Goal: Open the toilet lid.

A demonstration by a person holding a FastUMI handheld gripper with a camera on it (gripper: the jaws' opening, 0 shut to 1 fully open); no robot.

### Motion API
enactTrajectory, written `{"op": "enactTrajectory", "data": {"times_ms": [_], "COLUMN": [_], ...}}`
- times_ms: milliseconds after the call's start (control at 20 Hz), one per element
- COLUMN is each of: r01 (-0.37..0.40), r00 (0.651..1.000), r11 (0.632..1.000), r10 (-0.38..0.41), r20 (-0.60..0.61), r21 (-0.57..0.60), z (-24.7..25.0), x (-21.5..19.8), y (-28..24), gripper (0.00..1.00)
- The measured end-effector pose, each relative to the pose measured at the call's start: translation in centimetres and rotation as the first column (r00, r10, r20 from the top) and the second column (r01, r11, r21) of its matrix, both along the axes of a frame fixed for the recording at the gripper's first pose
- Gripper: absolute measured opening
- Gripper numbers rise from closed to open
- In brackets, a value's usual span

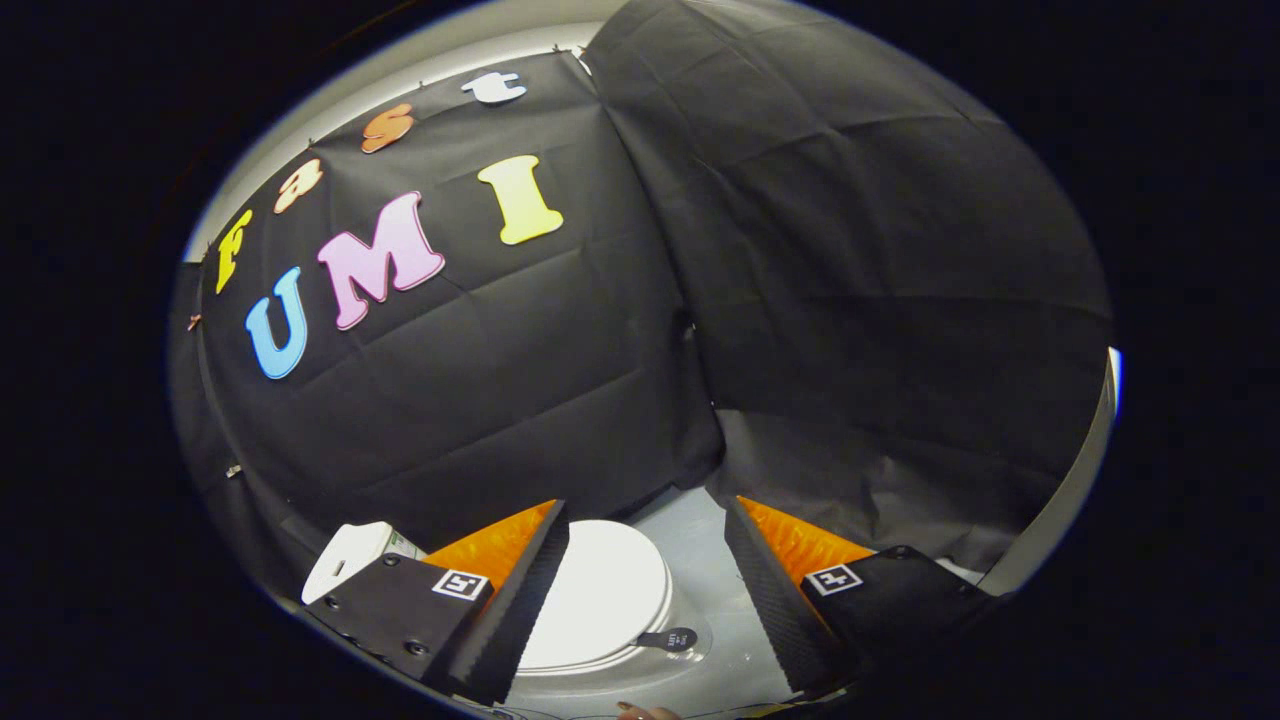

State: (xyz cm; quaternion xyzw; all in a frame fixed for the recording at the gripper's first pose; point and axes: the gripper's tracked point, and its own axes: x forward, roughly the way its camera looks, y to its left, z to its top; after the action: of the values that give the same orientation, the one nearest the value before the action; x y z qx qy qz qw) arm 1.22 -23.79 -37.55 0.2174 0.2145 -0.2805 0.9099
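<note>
A small white toilet (pixel 350 560) stands on the grey floor against the black cloth wall. Its round white lid (pixel 600 595) lies flat and closed, showing between my two fingers, closer to the left finger (pixel 520 600). A small dark tab (pixel 668 638) sticks out from the lid's near right rim. The white tank part shows beyond the left finger. My gripper (pixel 645 610) hangs above the lid, open, with nothing between its fingers. The right finger (pixel 775 590) is over the bare floor beside the lid.
Black cloth walls close off the space behind and to the right of the toilet. A strip of grey floor (pixel 695 545) runs between the lid and the right wall. A fingertip of a person's hand (pixel 645 712) shows just below the fingers.
</note>
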Motion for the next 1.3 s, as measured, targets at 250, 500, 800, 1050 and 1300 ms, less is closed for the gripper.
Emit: {"op": "enactTrajectory", "data": {"times_ms": [250,500,800,1050,1300], "r01": [0.042,0.098,0.153,0.151,0.199], "r00": [0.998,0.993,0.987,0.988,0.98], "r11": [0.99,0.948,0.868,0.82,0.728], "r10": [-0.035,-0.074,-0.113,-0.105,-0.154], "r20": [-0.055,-0.091,-0.112,-0.114,-0.127], "r21": [0.137,0.303,0.472,0.553,0.656], "z": [-7.2,-13.6,-19.8,-22.3,-24.8], "x": [-1.4,-2.9,-3.5,-3.5,-3.7], "y": [-0.9,-0.7,0.8,2.0,3.1], "gripper": [0.99,0.99,0.99,0.99,0.98]}}
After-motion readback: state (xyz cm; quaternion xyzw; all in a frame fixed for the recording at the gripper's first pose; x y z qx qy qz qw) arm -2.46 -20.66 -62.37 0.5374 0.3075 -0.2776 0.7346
